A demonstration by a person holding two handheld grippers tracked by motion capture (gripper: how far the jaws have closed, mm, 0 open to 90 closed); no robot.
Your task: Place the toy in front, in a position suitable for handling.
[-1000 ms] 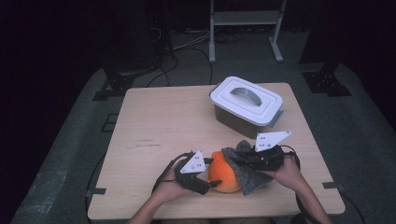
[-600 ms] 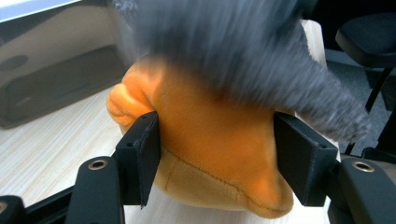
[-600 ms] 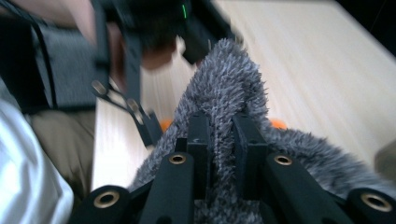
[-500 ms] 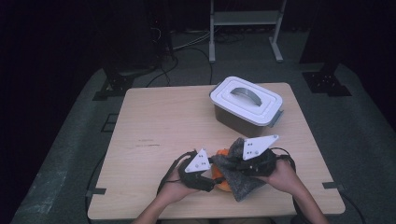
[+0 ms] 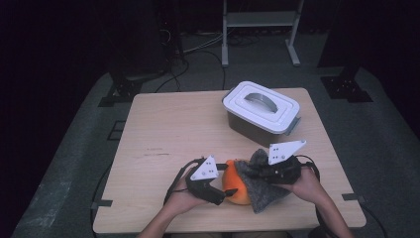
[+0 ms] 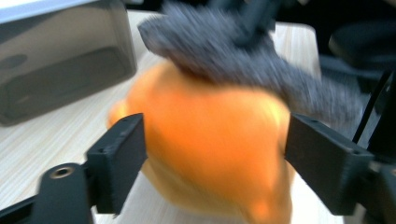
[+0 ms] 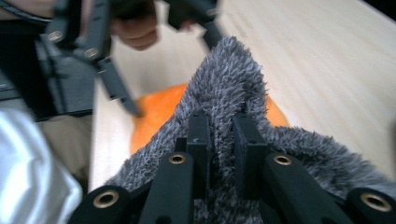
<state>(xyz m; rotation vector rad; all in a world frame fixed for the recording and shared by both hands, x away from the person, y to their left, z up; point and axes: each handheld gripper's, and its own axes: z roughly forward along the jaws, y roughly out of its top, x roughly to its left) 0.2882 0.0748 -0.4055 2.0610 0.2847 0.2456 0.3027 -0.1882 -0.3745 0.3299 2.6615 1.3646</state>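
Dark room, cables and a metal stand (image 5: 261, 20) on grey floor beyond a pale wooden table (image 5: 163, 129). At the table's near edge, slightly toward 5 o'clock of its centre: an orange soft item (image 5: 234, 184), rounded and plump, smooth and bright, blurred in the left gripper view (image 6: 210, 154). Long axis hard to tell; a narrower end seems to point toward the person. Draped over its 3 o'clock side, a grey fuzzy cloth (image 5: 261, 187), shaggy pile, mottled charcoal, with one corner pulled up toward 12 o'clock. Left gripper (image 5: 225, 192) at 9 o'clock of the orange item, jaws spread wide on either flank of it, touching or nearly so; actual contact not clear. Right gripper (image 5: 252, 172) at 3 o'clock, jaws pressed together on a pinched fold of the grey cloth (image 7: 229, 93). At 1 o'clock on the table, well apart, a lidded white box (image 5: 261, 111) with a handle.
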